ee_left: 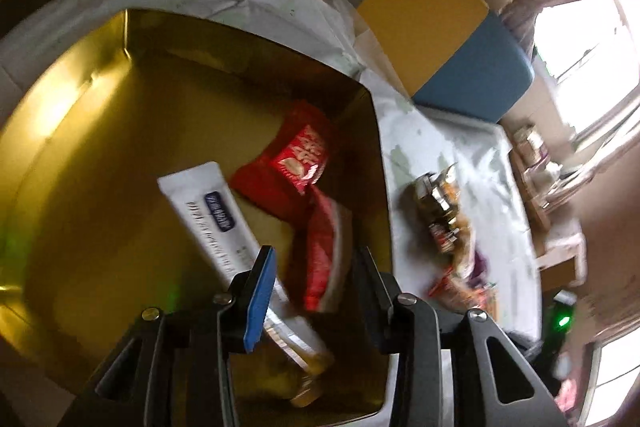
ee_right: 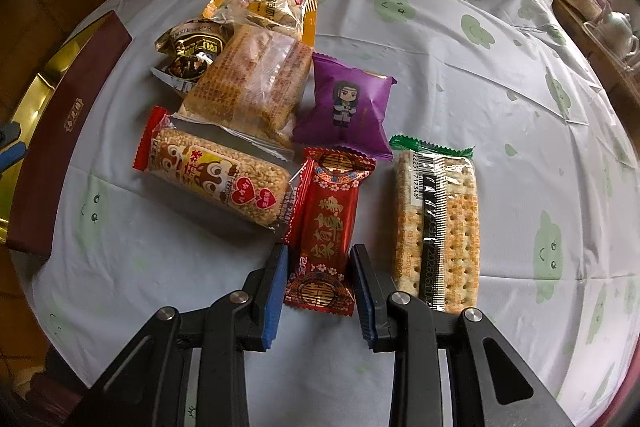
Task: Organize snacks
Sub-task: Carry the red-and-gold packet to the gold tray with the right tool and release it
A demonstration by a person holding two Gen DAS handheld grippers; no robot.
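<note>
My left gripper [ee_left: 315, 250] hangs open over a gold tin [ee_left: 80, 115]. Inside the tin lie a long white packet [ee_left: 212, 219] and a red packet [ee_left: 296, 159]. A second red packet [ee_left: 320, 263], blurred, sits below the gap between the fingers, and neither pad touches it. My right gripper [ee_right: 320, 247] points down at the table, shut on a red packet with gold characters [ee_right: 326, 223] that lies flat. Around it are a rice bar [ee_right: 216, 183], a cracker packet [ee_right: 436, 227], a purple packet [ee_right: 348, 107] and a clear-wrapped bar [ee_right: 252, 83].
The tin's maroon outer wall [ee_right: 68, 139] stands at the table's left edge. Pale cloth with green clouds [ee_right: 500, 75] covers the round table. A dark packet [ee_right: 192, 51] and a yellow-edged packet [ee_right: 272, 11] lie at the back. A yellow and blue chair [ee_left: 424, 3] stands behind, a teapot shelf [ee_right: 616, 27] to the right.
</note>
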